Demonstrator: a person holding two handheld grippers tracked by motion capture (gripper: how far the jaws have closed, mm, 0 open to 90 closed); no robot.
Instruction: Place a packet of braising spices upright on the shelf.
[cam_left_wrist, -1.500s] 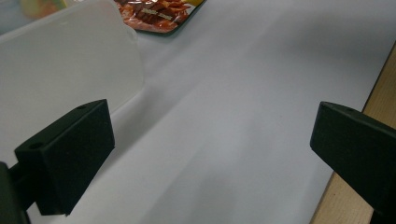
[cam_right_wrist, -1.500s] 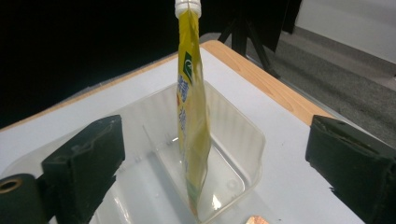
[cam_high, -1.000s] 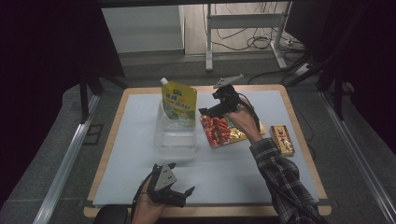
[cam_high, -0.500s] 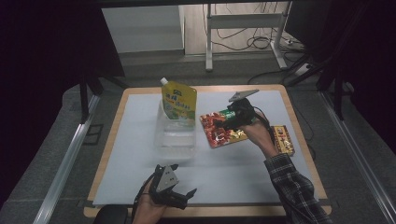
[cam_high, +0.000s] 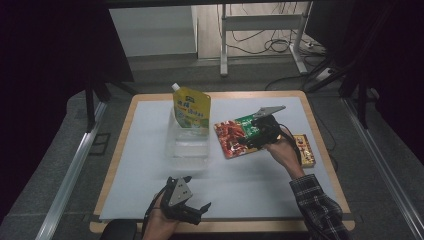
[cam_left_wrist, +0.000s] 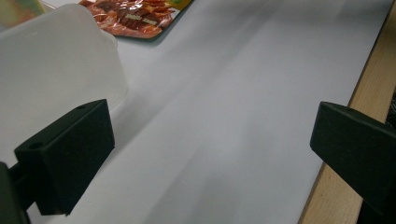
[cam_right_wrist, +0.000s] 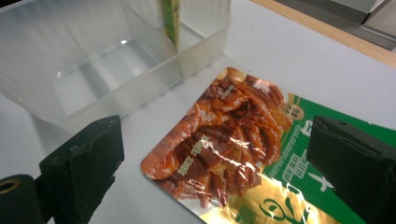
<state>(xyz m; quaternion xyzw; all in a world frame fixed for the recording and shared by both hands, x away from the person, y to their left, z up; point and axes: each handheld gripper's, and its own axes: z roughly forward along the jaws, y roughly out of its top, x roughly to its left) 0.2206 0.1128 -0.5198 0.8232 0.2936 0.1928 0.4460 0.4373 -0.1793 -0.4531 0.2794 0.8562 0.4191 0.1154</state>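
right tongs (cam_high: 256, 134) open over the snack pack (cam_right_wrist: 243, 154) lying flat on the desk (cam_high: 260, 180) beside the bin (cam_high: 189, 142), left tongs (cam_high: 187, 207) open and idle; i'd catch the pack's edge, pinch firmly, then lift.

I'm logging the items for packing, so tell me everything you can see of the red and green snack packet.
The snack packet is a flat, glossy foil pouch, crinkled and reflective. One part shows a photo of reddish-brown braised food, the other is green with pale lettering and a gold edge. It lies flat on the white table mat, just beside the clear plastic box; whether they touch is unclear. The right hand-held gripper sits over it with jaws wide apart, not closed on it.
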